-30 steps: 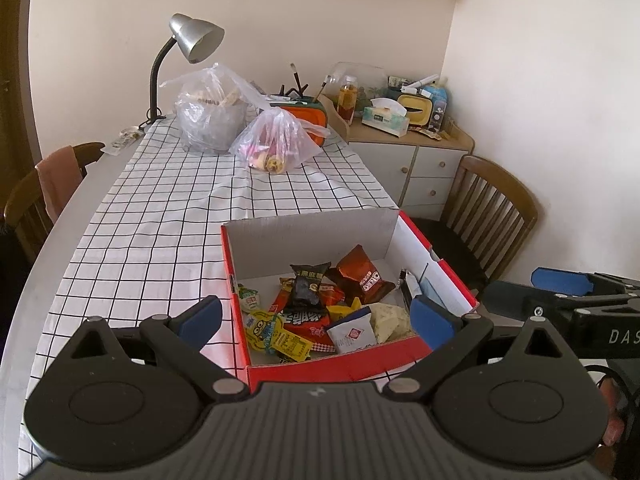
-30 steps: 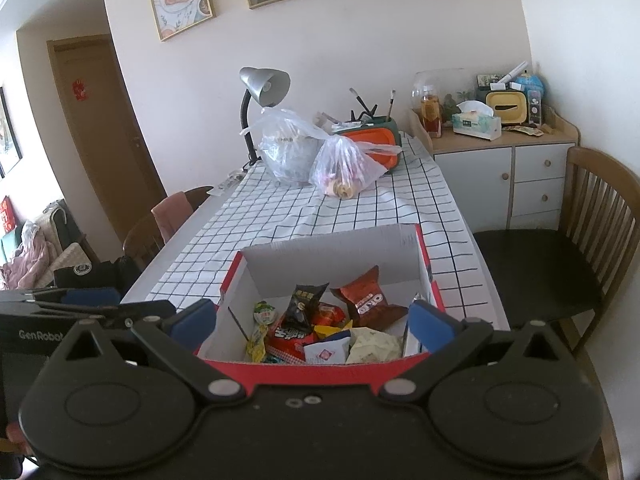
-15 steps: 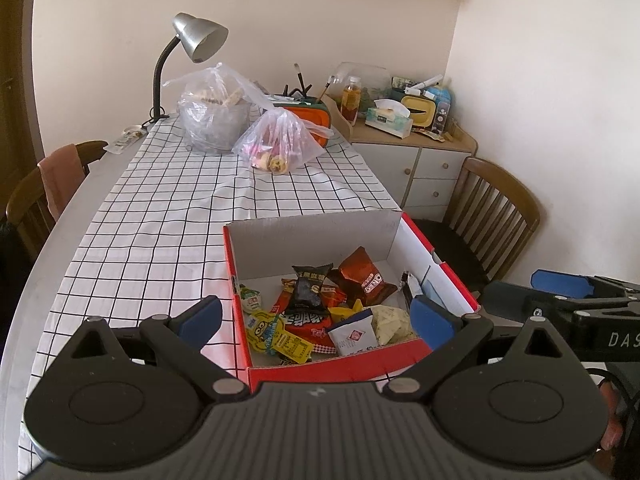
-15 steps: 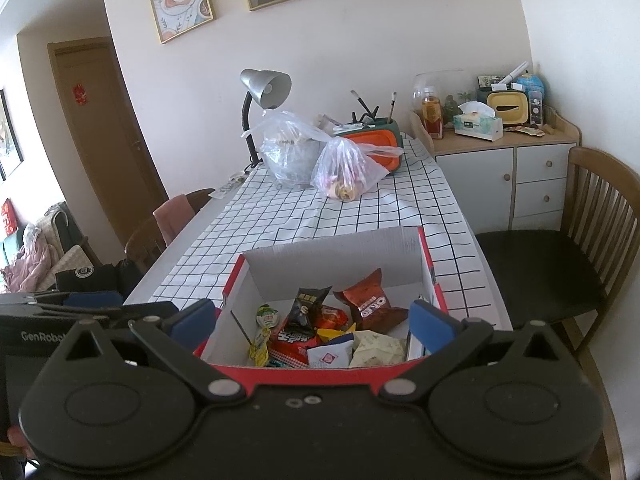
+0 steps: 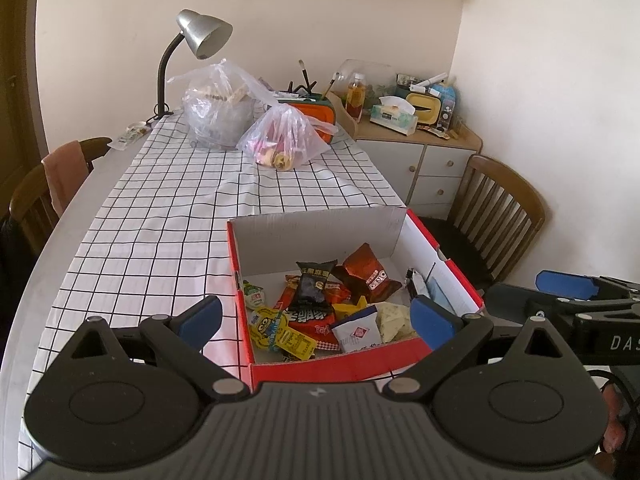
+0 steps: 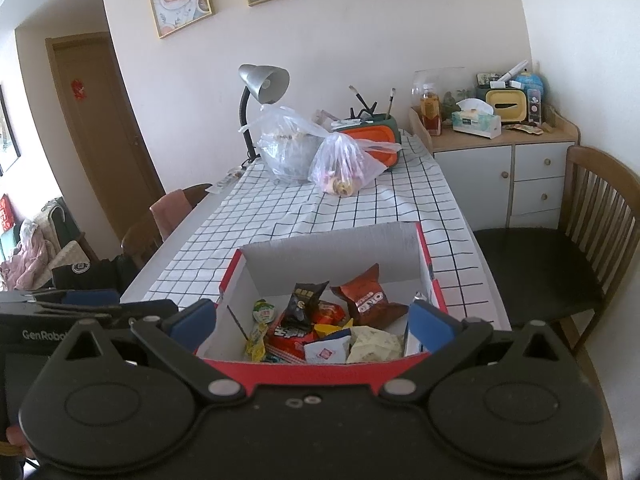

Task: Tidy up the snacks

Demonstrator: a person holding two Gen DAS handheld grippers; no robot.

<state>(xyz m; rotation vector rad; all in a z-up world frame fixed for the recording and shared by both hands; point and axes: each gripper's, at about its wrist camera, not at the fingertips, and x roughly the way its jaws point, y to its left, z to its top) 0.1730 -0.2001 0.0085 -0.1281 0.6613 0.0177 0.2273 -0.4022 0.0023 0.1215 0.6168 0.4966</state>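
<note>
Snacks [image 5: 320, 312] ahead of left gripper [image 5: 316, 316]

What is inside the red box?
The red box holds snack packets: a brown one, a black one, a yellow one. Anything beneath the pile is hidden.

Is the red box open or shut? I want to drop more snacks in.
Open. The box has no lid over it, and both views look straight down onto loose snack packets on its floor.

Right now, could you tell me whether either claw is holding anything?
Nothing is held: the left claw and right claw are both open above the red box.
</note>
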